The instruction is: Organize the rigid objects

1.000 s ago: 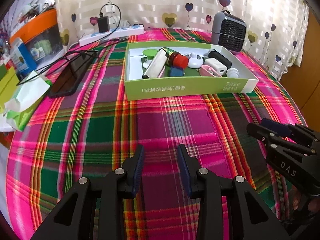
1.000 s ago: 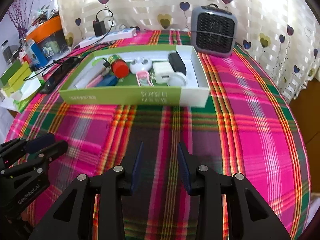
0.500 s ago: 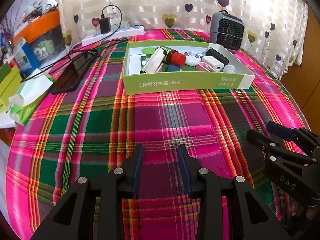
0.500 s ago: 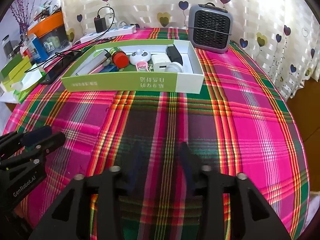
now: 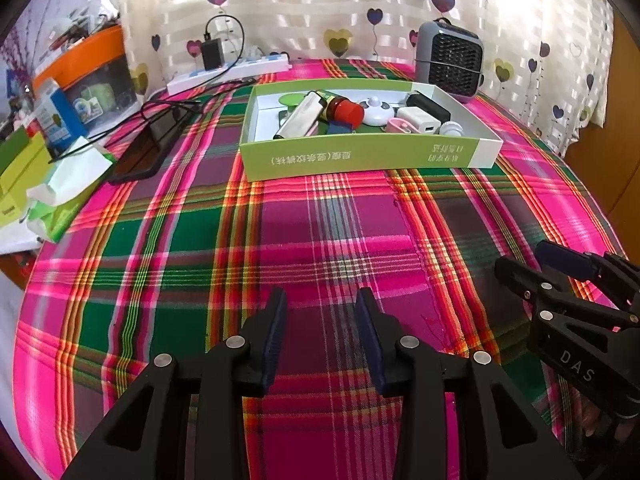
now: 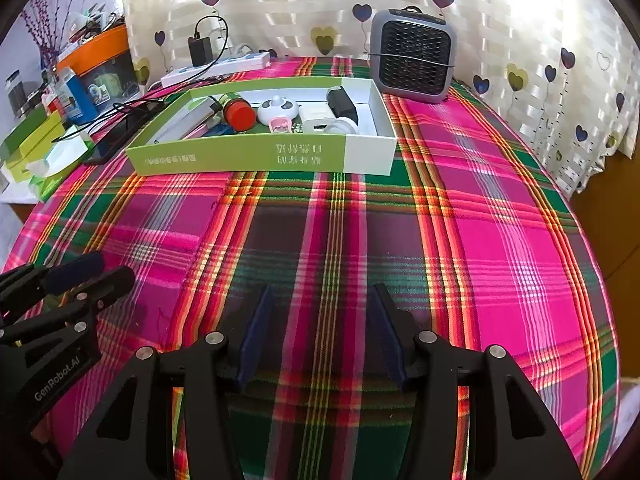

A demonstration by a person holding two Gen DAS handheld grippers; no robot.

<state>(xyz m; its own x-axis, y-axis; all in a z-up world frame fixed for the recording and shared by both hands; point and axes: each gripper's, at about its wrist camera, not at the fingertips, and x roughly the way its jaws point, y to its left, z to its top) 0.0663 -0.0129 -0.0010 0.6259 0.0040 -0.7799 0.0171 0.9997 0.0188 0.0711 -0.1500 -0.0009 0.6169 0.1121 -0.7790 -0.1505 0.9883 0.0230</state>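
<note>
Left wrist view puts my left gripper (image 5: 322, 304) nearest, over bare plaid tablecloth (image 5: 320, 224), its jaws opening with nothing between them. My right gripper (image 6: 318, 300) hovers just beside it on the right, jaws spread wide and likewise empty; in the left view it shows at the right edge. Past both tools the cloth runs clear of any loose item up to the green and white box (image 5: 360, 158), which sits well apart from me toward the far side. Inside it lie the rigid things: a white tube (image 5: 298, 116) leaning at the left, a red-capped bottle (image 5: 346, 112) just beside it, a round white gadget (image 5: 376, 110), a pink clip (image 5: 398, 125), a white charger (image 5: 418, 120) and a black block (image 5: 428, 106) toward the right. Farther still stands a grey heater (image 5: 450, 60), with a power strip (image 5: 228, 74) at the far left. I judge that everything is already boxed, so my step is either finishing or reaching in again. To do that well I would come over the near wall high, pick one piece at a time, and keep the pads clear of its neighbours.
</note>
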